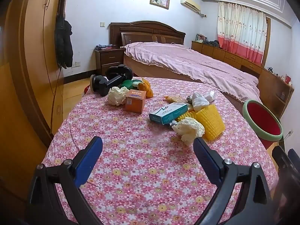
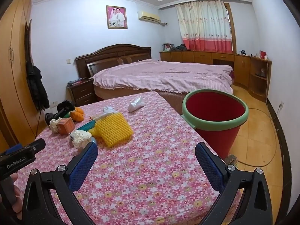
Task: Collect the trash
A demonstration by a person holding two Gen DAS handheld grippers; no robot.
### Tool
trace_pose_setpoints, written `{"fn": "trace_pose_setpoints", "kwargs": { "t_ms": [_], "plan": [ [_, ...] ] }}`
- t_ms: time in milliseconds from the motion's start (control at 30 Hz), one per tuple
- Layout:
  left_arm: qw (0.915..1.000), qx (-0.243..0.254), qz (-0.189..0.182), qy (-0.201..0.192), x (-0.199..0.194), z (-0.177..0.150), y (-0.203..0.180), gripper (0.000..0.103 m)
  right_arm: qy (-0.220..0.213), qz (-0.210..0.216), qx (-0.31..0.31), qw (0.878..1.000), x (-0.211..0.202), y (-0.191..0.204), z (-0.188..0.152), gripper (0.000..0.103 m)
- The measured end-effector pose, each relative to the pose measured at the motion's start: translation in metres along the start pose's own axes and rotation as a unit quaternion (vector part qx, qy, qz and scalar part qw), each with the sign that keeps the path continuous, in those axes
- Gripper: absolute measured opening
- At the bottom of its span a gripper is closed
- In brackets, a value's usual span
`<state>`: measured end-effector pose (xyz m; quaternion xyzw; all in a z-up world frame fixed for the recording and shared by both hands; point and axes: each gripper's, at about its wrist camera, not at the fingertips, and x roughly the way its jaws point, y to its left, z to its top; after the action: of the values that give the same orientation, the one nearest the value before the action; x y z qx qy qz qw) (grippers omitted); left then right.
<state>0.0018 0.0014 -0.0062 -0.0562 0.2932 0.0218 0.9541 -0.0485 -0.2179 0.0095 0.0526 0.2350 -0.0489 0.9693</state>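
We hold left gripper (image 1: 148, 146) and right gripper (image 2: 146, 155) jaws spread, empty, over floral pink tablecloth (image 1: 131, 159) | crumpled cream paper wads (image 1: 188, 129), teal carton (image 1: 168, 113), orange box (image 1: 135, 101) on cloth | red green-rimmed bucket (image 2: 215, 120) beside table edge

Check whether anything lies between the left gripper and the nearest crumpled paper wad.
Nothing visible does. The left gripper has its jaws open over bare floral cloth, and the crumpled paper wad lies just ahead of its right-hand finger, with the yellow foam net and teal box beyond it.
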Motion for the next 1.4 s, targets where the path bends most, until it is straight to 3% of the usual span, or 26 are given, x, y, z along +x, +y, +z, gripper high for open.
{"fn": "trace_pose_setpoints", "kwargs": {
  "t_ms": [1400],
  "plan": [
    [1.0, -0.001, 0.001, 0.004, 0.0016, -0.0006, 0.0007, 0.097, 0.001, 0.003, 0.005, 1.0, -0.0008, -0.0021, -0.0001, 0.103]
  ]
}}
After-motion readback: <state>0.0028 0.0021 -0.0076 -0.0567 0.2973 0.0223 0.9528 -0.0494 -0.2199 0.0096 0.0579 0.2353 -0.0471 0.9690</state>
